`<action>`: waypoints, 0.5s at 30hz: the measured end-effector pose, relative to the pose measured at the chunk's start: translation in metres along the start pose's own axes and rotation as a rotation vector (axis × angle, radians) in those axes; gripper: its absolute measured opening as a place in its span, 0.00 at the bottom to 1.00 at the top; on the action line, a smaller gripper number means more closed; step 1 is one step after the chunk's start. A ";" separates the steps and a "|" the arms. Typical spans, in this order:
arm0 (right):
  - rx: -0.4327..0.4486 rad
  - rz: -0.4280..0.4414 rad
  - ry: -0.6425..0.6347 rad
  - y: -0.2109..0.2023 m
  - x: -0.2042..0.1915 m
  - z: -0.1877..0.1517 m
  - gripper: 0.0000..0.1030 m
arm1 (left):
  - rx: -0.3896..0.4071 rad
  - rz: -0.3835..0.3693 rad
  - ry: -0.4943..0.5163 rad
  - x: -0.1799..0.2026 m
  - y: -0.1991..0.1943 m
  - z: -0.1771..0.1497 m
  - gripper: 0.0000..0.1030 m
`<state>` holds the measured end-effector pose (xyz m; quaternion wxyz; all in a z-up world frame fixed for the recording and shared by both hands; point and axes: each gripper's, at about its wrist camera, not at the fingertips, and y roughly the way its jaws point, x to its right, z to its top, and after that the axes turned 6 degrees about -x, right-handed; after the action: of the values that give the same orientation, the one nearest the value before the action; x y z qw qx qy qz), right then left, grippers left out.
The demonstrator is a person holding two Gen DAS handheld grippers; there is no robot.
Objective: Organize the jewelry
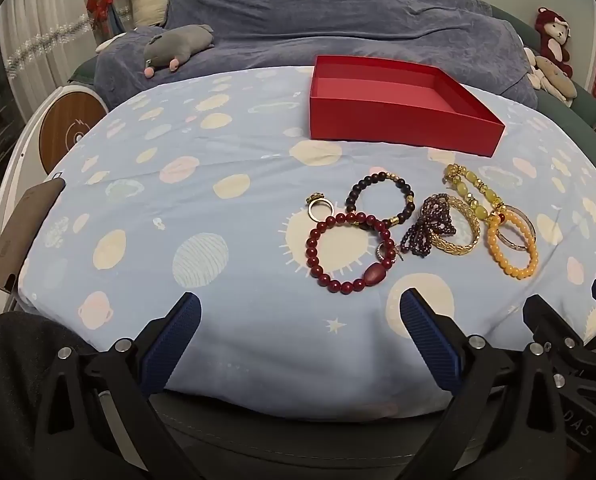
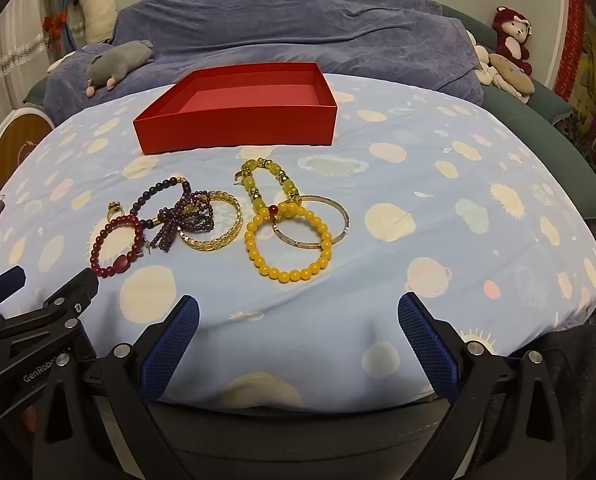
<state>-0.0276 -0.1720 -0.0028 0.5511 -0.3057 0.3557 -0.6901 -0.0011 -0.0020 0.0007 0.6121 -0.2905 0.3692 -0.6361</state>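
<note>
Both your left tool [image 1: 300,312] and right tool [image 2: 298,312] hang spread wide and empty over the near edge of the bench, with the jewelry lying in a loose cluster on the blue cloth [image 2: 438,208] between them and the empty red box [image 2: 234,136] farther back. The bead bracelets, like the yellow one [image 2: 288,244] and the dark red one [image 1: 348,252], are likely light, limp and smooth, so pinch across one strand of beads. The gold bangle [image 2: 214,220] looks stiff and slick; grip its rim, and expect overlapping pieces to drag along.

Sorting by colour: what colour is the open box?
Red, with a lighter red floor inside; the box shows best in the right wrist view.
</note>
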 end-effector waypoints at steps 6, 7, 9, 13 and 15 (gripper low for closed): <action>-0.008 0.008 0.006 0.000 0.001 0.000 0.93 | 0.015 -0.026 -0.006 -0.004 0.000 -0.001 0.92; -0.010 0.009 0.007 0.000 0.001 0.000 0.93 | 0.016 -0.026 -0.002 -0.005 0.000 -0.001 0.92; 0.003 -0.001 0.006 -0.005 0.000 -0.001 0.93 | 0.010 -0.036 -0.010 -0.009 -0.007 0.001 0.92; 0.005 -0.001 0.007 -0.004 0.001 0.000 0.93 | 0.006 -0.029 0.000 -0.001 -0.003 0.001 0.92; 0.005 -0.002 0.007 -0.003 0.001 0.000 0.93 | 0.005 -0.031 -0.001 -0.002 -0.002 0.002 0.92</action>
<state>-0.0300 -0.1729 -0.0002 0.5500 -0.3023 0.3559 -0.6924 -0.0009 -0.0005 0.0039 0.6029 -0.2950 0.3629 -0.6464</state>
